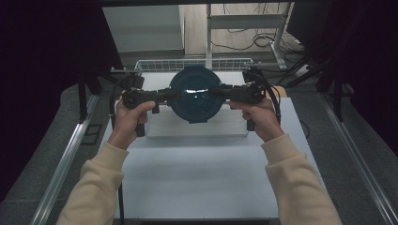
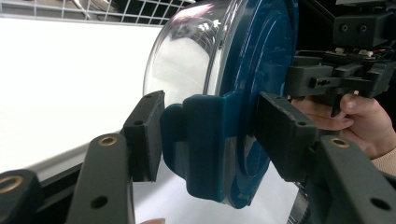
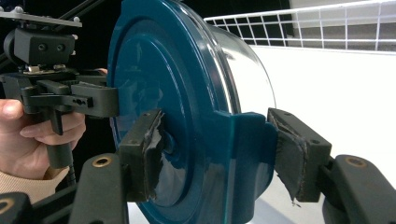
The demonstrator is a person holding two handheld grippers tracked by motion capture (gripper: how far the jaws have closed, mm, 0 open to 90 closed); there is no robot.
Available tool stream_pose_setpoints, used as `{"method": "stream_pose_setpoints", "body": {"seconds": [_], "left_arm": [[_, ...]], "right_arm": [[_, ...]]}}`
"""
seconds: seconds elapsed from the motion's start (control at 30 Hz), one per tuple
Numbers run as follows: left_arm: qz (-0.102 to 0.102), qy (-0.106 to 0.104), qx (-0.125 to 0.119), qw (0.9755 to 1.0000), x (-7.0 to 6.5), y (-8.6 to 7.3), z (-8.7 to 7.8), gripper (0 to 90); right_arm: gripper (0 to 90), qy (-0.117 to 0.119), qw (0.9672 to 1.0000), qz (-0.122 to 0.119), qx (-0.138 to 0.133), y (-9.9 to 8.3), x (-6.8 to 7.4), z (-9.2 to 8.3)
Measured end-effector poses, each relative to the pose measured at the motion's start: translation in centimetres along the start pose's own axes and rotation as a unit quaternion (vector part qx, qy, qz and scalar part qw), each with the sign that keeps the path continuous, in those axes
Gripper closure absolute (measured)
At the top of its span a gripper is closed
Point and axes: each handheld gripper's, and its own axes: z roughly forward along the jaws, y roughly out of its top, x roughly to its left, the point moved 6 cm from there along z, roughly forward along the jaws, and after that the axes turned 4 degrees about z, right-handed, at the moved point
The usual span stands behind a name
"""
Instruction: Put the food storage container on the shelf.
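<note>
A round clear container with a dark teal lid [image 1: 195, 93] hangs above the white tray, its lid face turned toward the high camera. My left gripper [image 1: 171, 95] clamps it from the left and my right gripper [image 1: 220, 93] from the right. In the left gripper view the jaws [image 2: 210, 121] are shut across a teal latch tab [image 2: 201, 144] on the lid's rim, with the clear bowl [image 2: 182, 60] beyond. In the right gripper view the jaws [image 3: 219, 140] pinch the opposite tab [image 3: 243, 154], one worn pad [image 3: 292, 154] on the bowl side and the other on the lid face.
A white tray [image 1: 197, 127] lies on the pale table [image 1: 197, 173] under the container. A white wire basket [image 1: 192, 63] stands at the table's far edge. Metal rails [image 1: 70, 154] run along both sides. Desk legs and cables [image 1: 263, 40] lie on the floor behind.
</note>
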Motion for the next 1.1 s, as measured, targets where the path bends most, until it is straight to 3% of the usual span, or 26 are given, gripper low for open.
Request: {"method": "stream_pose_setpoints", "body": {"seconds": [0.33,0.57,0.77,0.93,1.1], "left_arm": [[-0.003,-0.001,0.002,1.0,1.6,2.6,0.8,43.8],[-0.01,0.001,0.004,0.9999,2.8,3.6,1.6,43.8],[-0.027,0.0,0.009,0.9996,4.0,3.6,2.5,43.8],[-0.046,-0.005,0.013,0.9989,5.2,3.5,3.4,43.7],[-0.063,-0.014,0.007,0.9979,6.0,3.8,4.1,44.0]], "right_arm": [[38.2,-0.002,1.0,0.008,0.002,2.6,-1.1,0.9],[38.2,0.0,0.9998,0.02,0.001,3.7,-2.4,1.8],[38.2,0.0,0.9994,0.033,0.003,4.0,-3.5,2.7],[38.0,-0.002,0.9982,0.058,0.015,3.8,-4.9,3.5],[37.8,-0.004,0.9973,0.073,-0.002,4.1,-5.7,3.8]]}}
